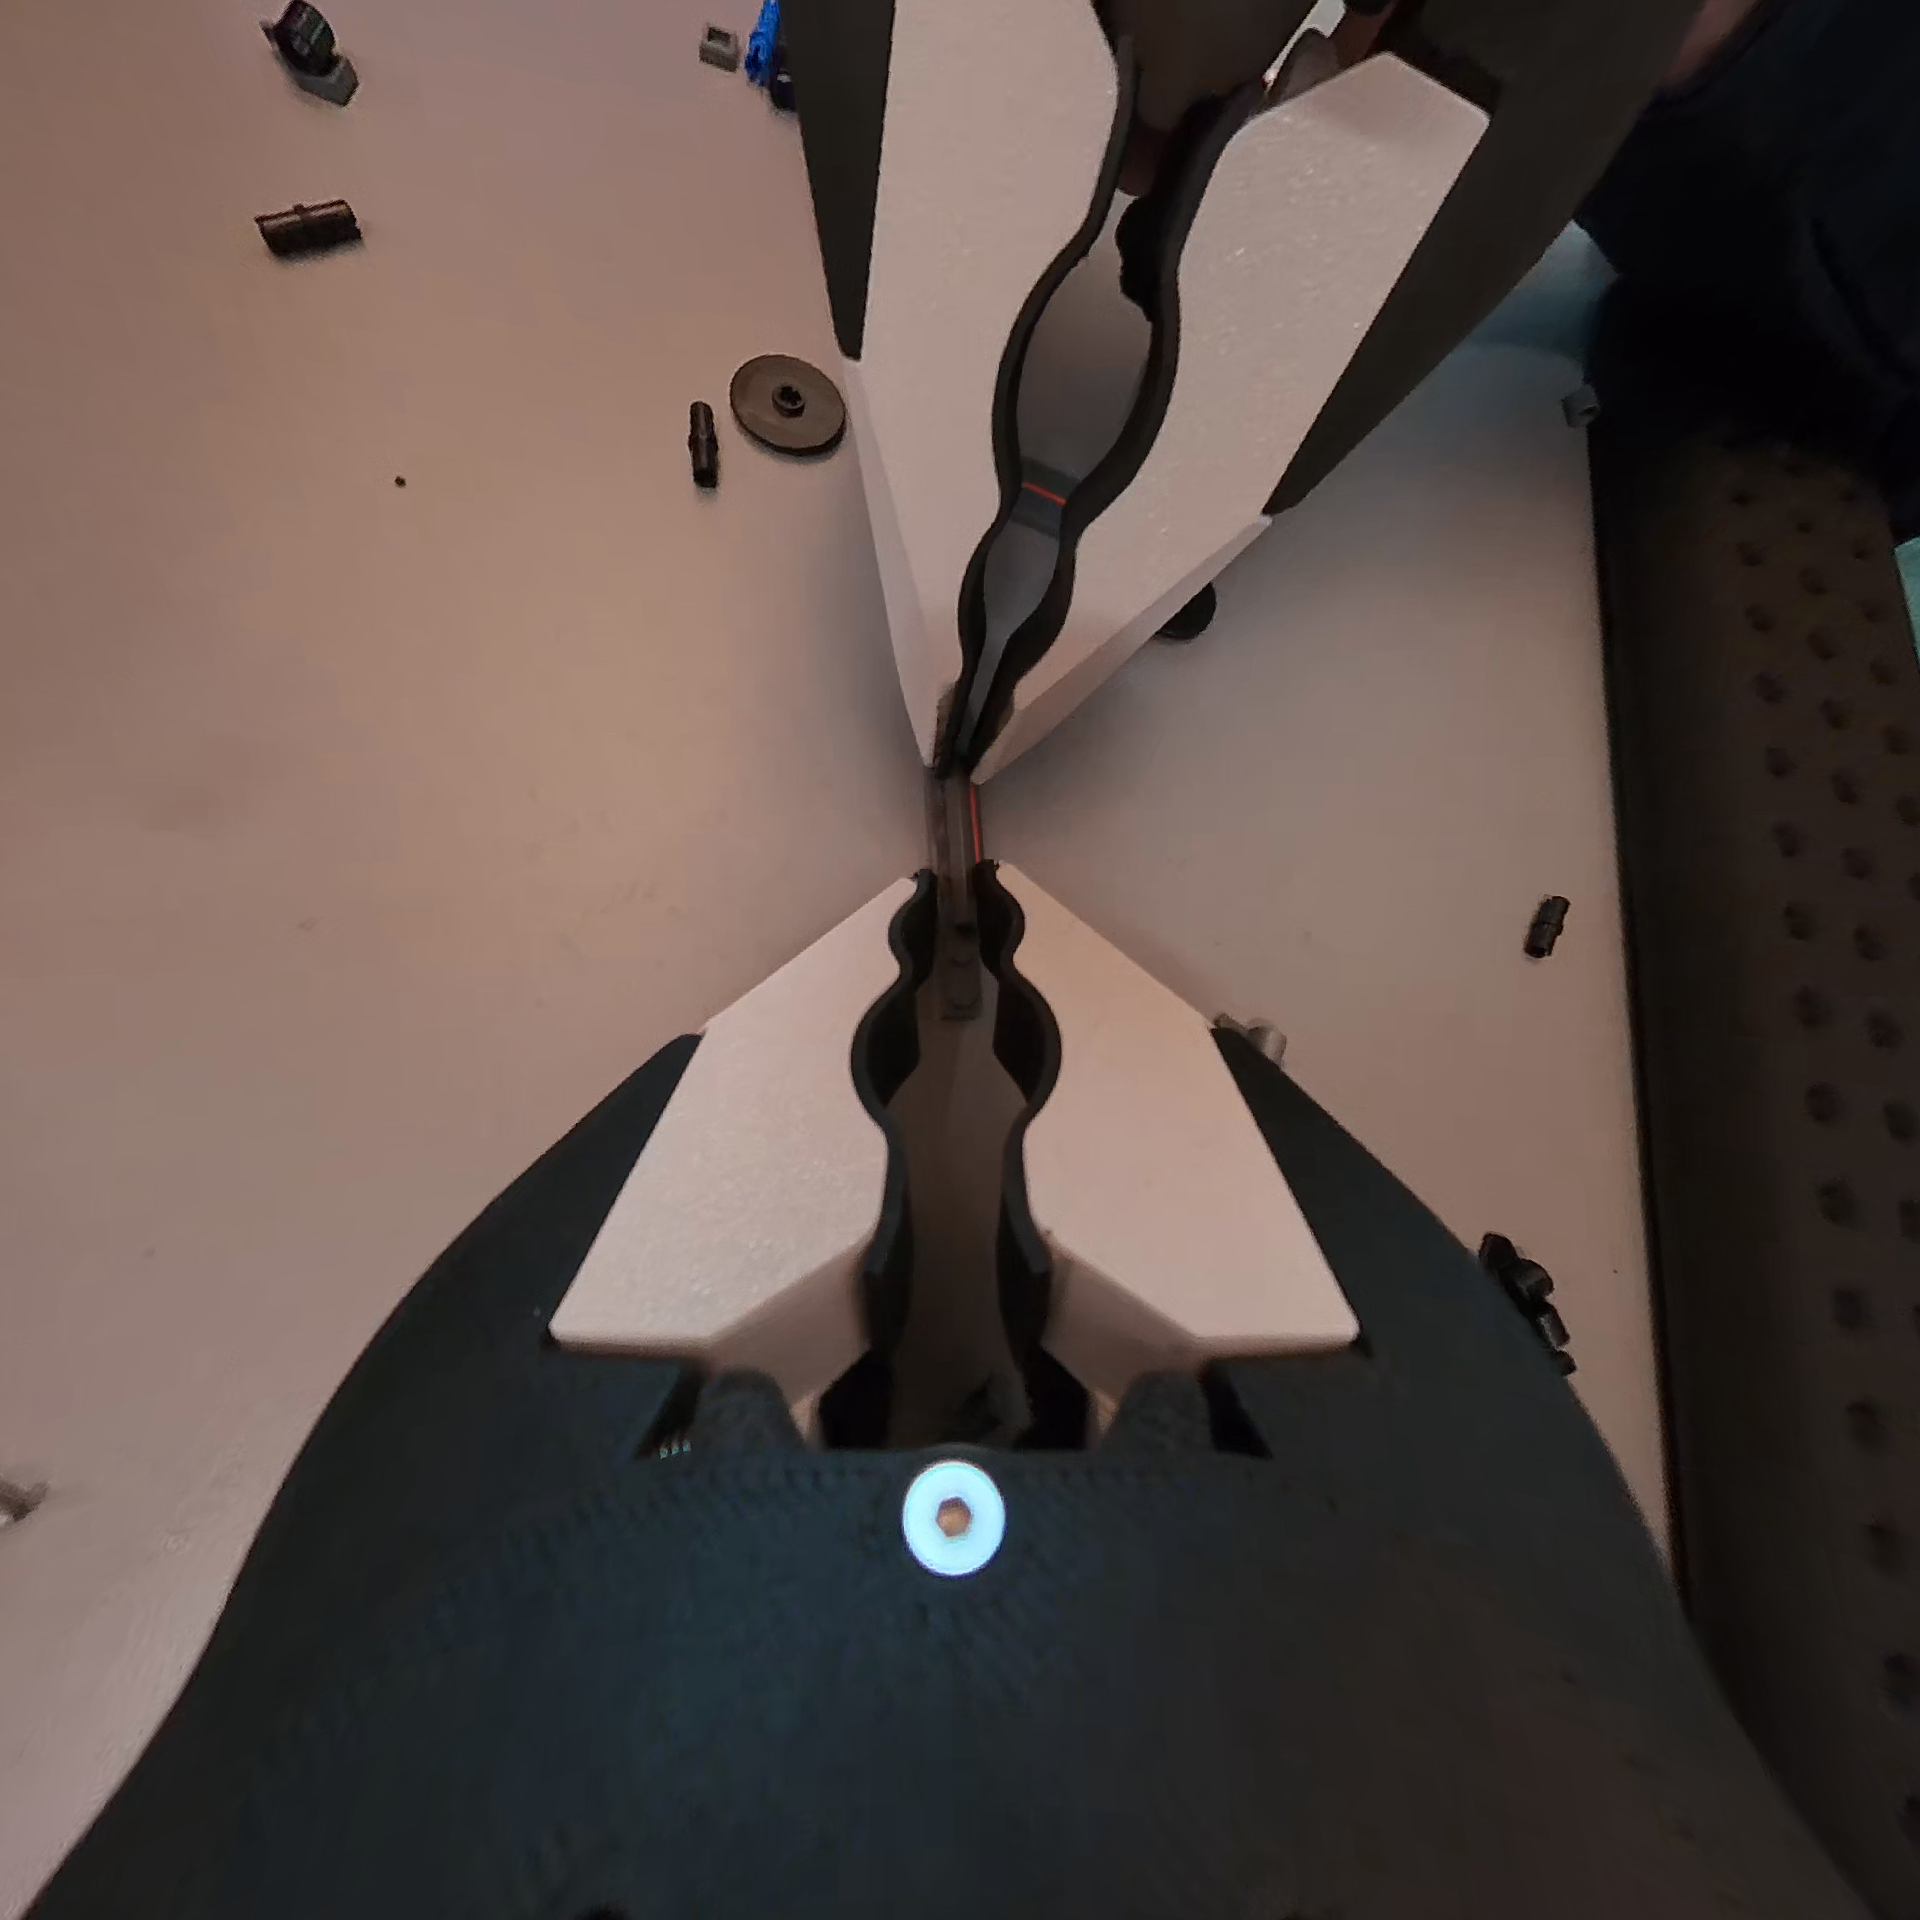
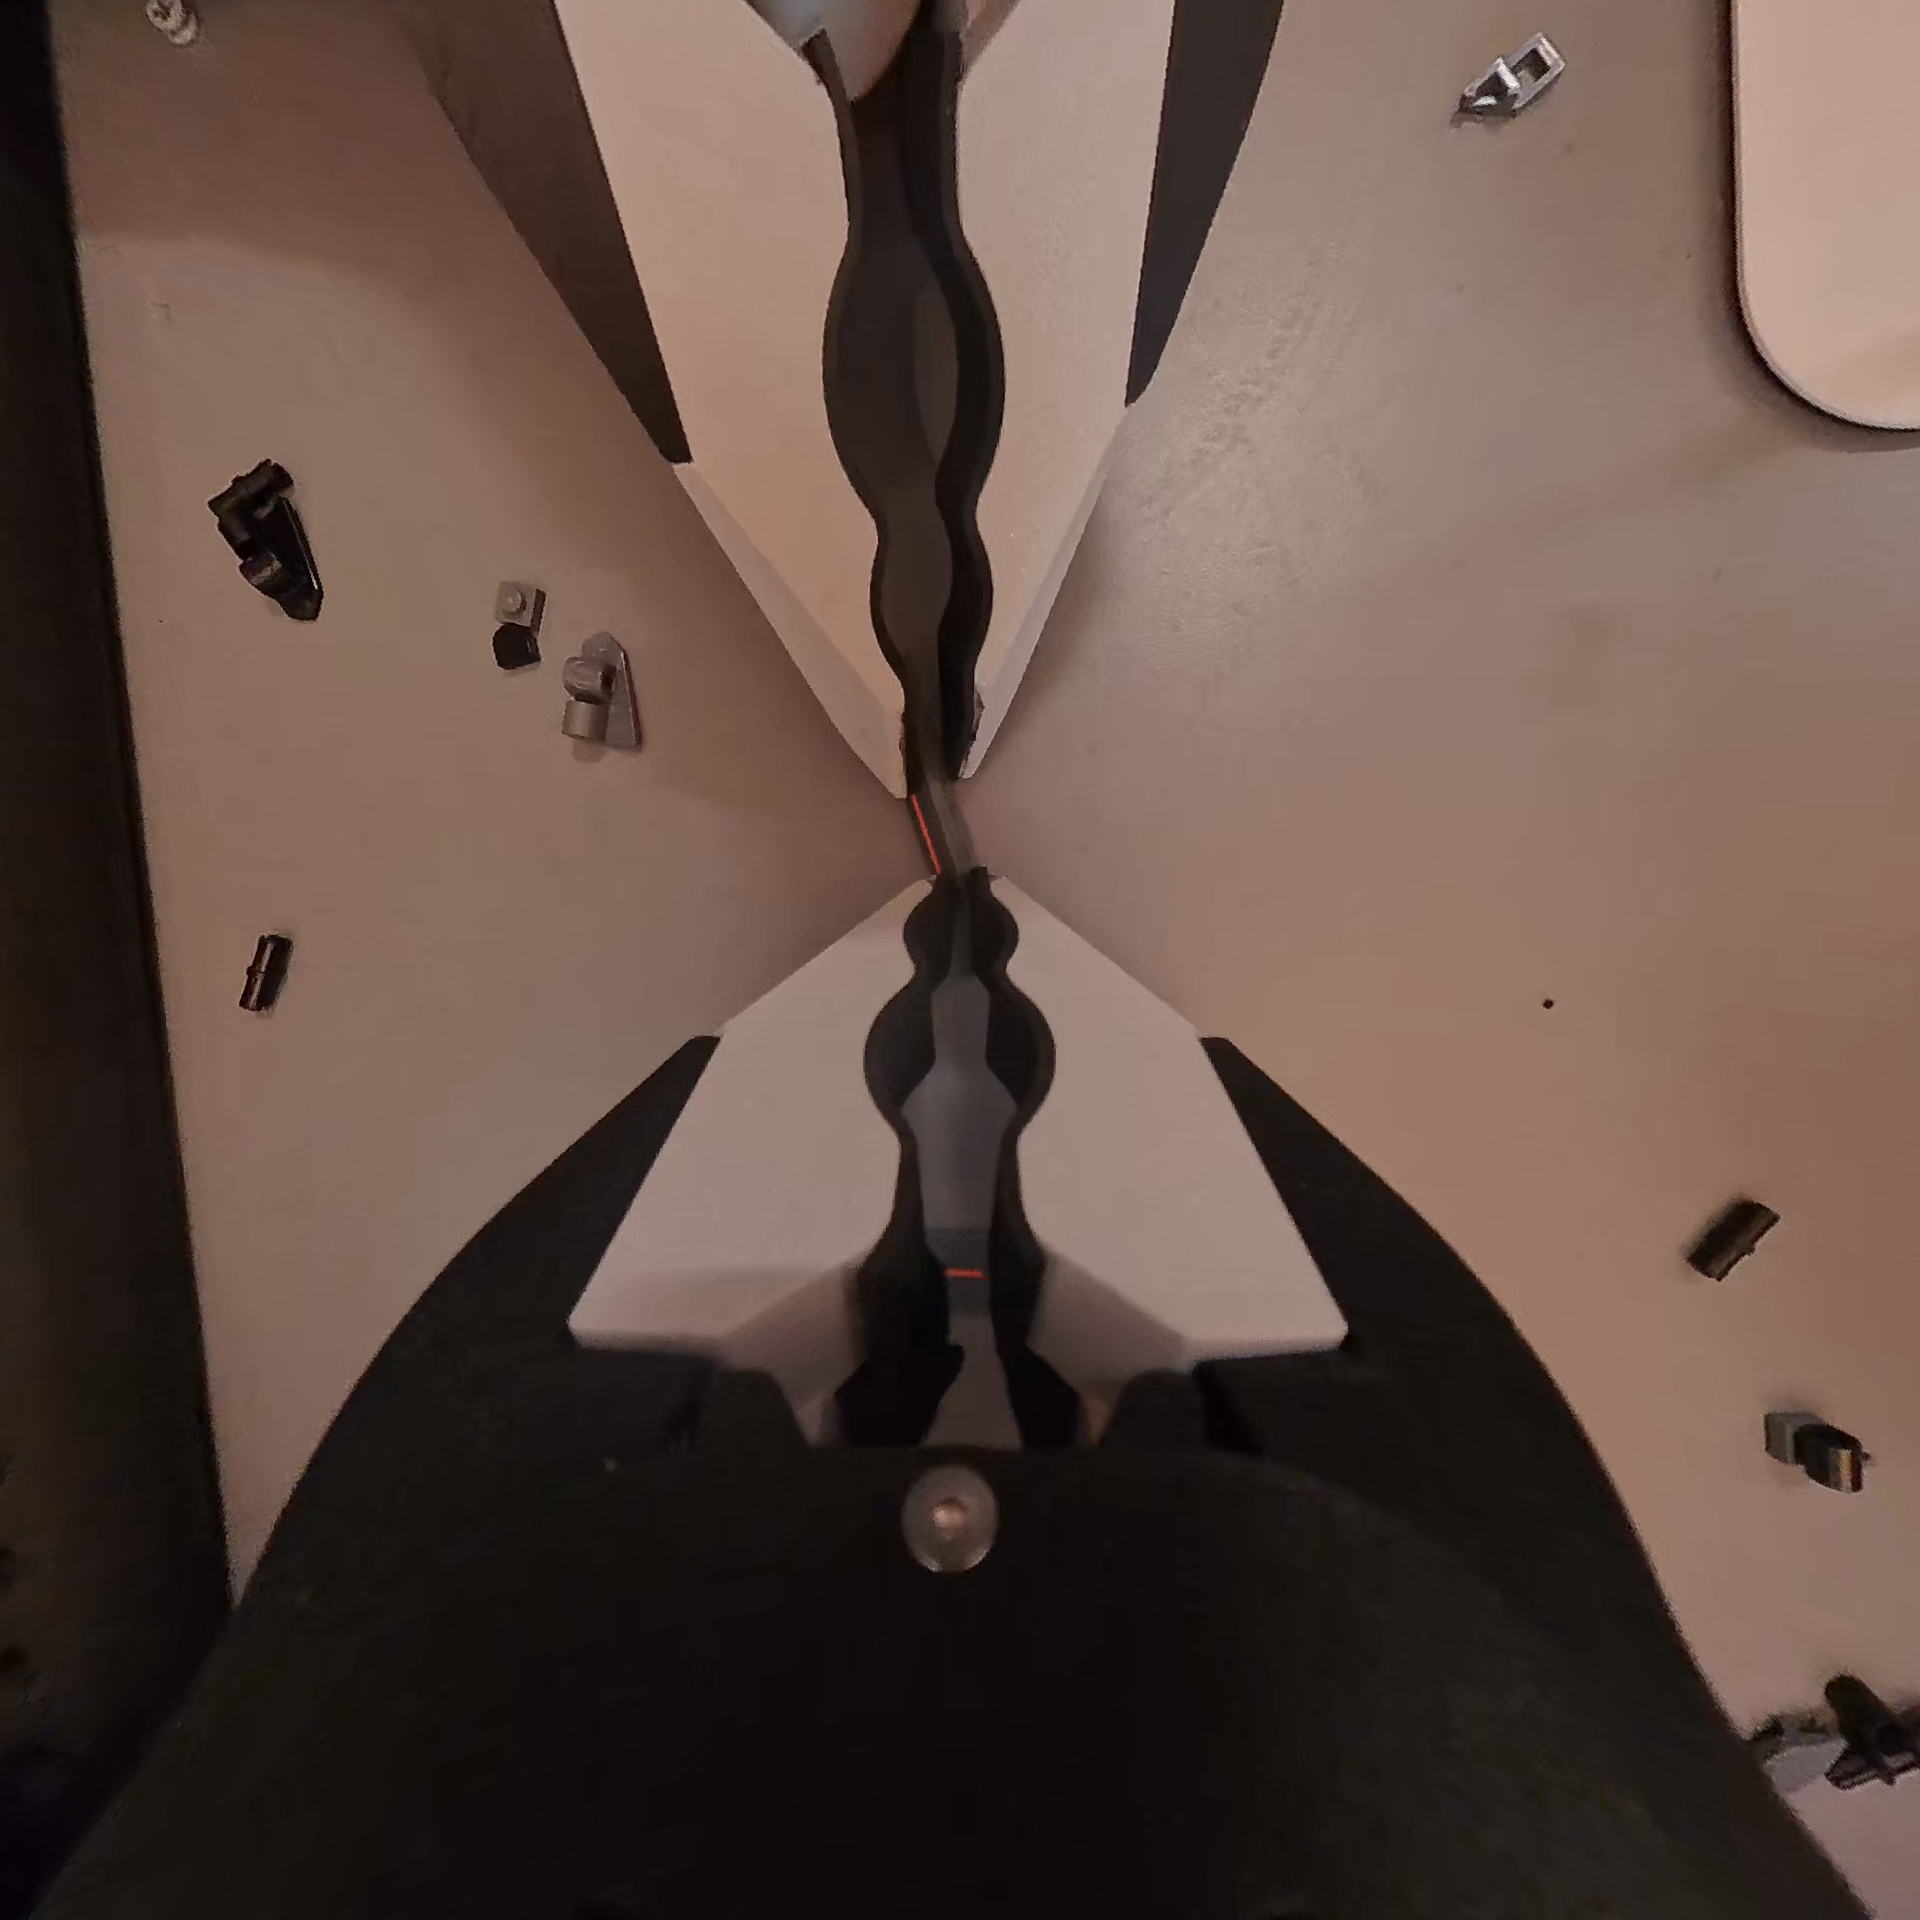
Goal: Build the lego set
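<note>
A thin dark grey lego piece with a red stripe is held edge-on between both grippers, above the pale table. My left gripper is shut on its near end in the left wrist view. My right gripper comes in from the top of that view, tip to tip with the left, and is shut on the far end. In the right wrist view the same piece spans from my right gripper at the bottom to my left gripper at the top. Most of the piece is hidden inside the jaws.
Loose parts lie on the table: a black disc, a black pin, a black connector, a blue part, grey parts and black parts. A dark dimpled mat borders the table. A white tray sits at the top right. My left and right fingertips are right by each other. The black connector is about 15 centimeters from both grippers' fingertips. It is also in sight in the right wrist view.
</note>
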The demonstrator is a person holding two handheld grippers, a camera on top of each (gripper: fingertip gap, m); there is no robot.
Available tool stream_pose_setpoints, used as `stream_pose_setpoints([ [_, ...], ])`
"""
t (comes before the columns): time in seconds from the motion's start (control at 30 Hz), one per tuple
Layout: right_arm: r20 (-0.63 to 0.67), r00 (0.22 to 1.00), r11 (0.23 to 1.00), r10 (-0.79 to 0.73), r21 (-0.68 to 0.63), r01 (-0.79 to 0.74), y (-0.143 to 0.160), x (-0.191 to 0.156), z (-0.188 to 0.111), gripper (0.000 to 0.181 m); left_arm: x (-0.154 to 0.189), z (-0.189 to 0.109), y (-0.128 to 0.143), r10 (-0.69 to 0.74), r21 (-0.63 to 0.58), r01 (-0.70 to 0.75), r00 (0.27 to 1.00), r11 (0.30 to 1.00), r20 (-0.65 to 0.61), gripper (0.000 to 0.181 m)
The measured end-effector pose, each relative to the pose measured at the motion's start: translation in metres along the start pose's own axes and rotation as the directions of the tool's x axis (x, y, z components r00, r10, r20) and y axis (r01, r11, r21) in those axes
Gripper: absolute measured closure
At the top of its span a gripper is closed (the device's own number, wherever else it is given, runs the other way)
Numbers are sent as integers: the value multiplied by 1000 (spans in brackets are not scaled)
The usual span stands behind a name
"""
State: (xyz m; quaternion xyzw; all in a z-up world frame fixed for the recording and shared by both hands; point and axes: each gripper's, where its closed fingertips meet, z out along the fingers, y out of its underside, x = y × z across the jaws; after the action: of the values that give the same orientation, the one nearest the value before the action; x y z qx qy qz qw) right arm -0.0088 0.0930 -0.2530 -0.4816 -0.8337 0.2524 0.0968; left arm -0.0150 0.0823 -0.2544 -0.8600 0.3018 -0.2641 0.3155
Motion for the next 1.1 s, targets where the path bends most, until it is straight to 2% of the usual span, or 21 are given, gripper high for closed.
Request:
stream_pose_setpoints([
  [1.1, -23, 1000, 1000, -18, 0, 18, 0, 2, 0, 181, -3, -4, 1, -15, 7, 14, 1000, 1000, 11, 181],
])
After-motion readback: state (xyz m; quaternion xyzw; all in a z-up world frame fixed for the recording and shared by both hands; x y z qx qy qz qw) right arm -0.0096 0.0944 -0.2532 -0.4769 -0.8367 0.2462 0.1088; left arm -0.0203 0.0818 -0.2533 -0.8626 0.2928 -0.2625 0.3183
